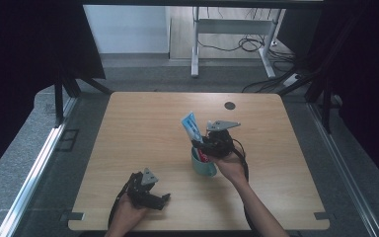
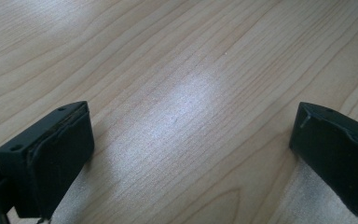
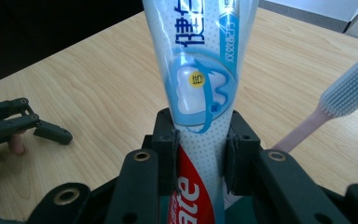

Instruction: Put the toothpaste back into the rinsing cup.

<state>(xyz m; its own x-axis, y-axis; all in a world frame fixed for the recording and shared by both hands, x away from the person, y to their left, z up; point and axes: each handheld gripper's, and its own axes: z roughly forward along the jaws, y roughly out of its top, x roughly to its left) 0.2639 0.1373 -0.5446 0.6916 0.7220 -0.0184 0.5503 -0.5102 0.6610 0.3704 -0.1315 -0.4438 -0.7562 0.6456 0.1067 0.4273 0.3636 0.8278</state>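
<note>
On the left of the high view, the left hand-held gripper lies low over the near part of the wooden tabletop, held in the person's left hand. Its jaws are spread wide — in the left gripper view they stand at the two edges of the picture with bare wood grain between them, holding nothing.

Further right, near the middle of the tabletop, a teal cup stands upright. The right hand-held gripper sits just above it, with the right hand behind it. Its jaws are closed on a toothpaste tube, pressing the tube's two sides around mid-length. In the right gripper view the tube runs straight up between the jaws: the red-printed part is down below the pads, the blue-and-white part with a tooth picture and a small yellow dot rises above them. In the high view its long axis is nearly upright, leaning a little to the left and away from the person, flat crimped end uppermost, lower end down in the cup.

To the right of the tube — in the right gripper view — a toothbrush with a pink handle and pale blue-grey bristles leans up and to the right; its foot is hidden behind the gripper.

A small dark disc lies on the far part of the tabletop, well apart from the cup.
</note>
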